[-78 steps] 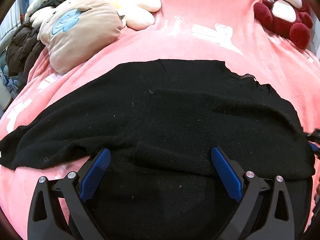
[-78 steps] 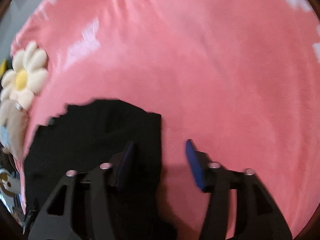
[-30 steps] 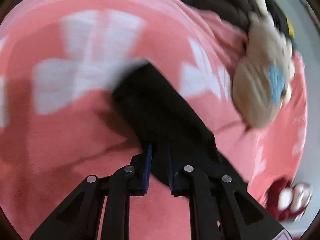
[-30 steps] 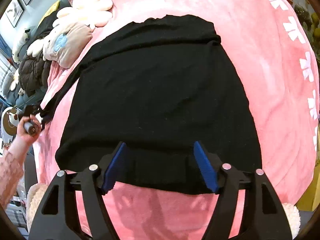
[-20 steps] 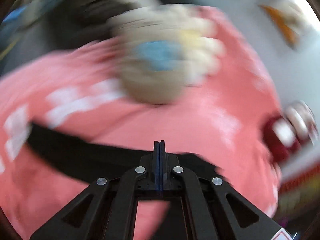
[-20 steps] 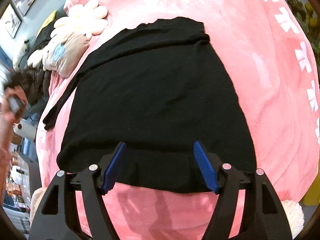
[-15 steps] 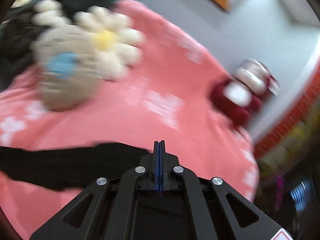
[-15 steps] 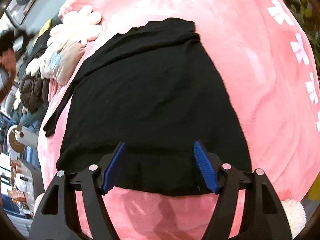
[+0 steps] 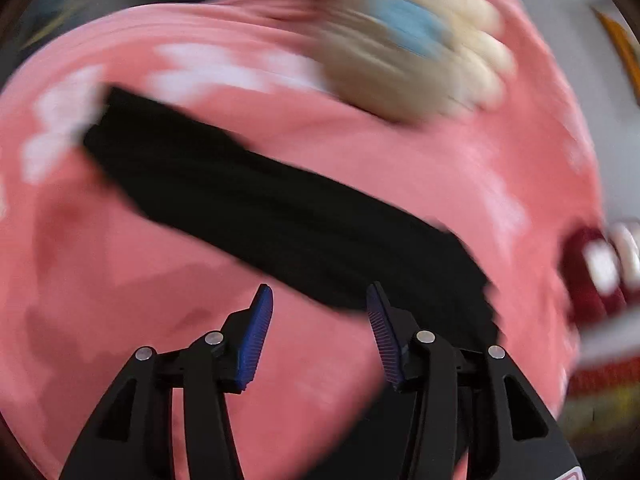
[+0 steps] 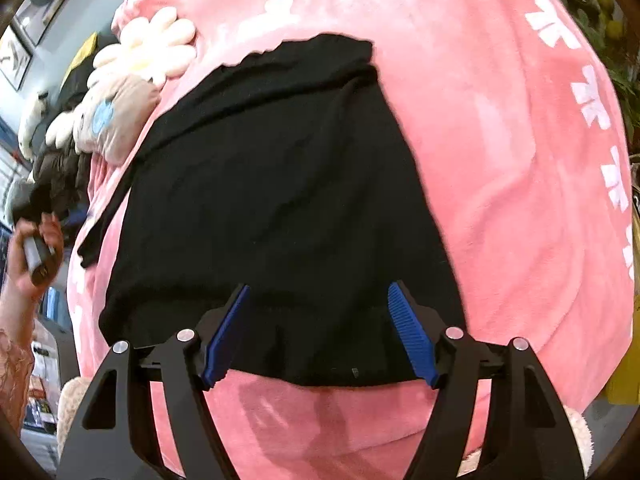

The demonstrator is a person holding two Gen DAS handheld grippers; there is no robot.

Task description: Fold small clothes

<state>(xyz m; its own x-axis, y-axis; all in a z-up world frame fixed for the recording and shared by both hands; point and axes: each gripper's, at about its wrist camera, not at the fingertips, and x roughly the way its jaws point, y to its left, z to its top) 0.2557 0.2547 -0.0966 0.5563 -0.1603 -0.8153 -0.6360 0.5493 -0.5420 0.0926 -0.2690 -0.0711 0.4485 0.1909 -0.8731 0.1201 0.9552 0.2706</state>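
Observation:
A black knit garment lies spread flat on a pink blanket. My right gripper is open and empty, hovering over the garment's near hem. In the blurred left wrist view one long black sleeve stretches from upper left to lower right. My left gripper is open and empty, just in front of the sleeve's near edge. The hand holding the left gripper shows at the right wrist view's left edge.
A beige plush pillow with a blue patch and a daisy cushion lie beside the garment's far left. A red and white plush toy sits right of the sleeve. Dark clothes are piled at the left.
My left gripper was shut on the sleeve and swung about; it is now open and the sleeve lies stretched on the blanket. My right gripper has stayed open over the hem.

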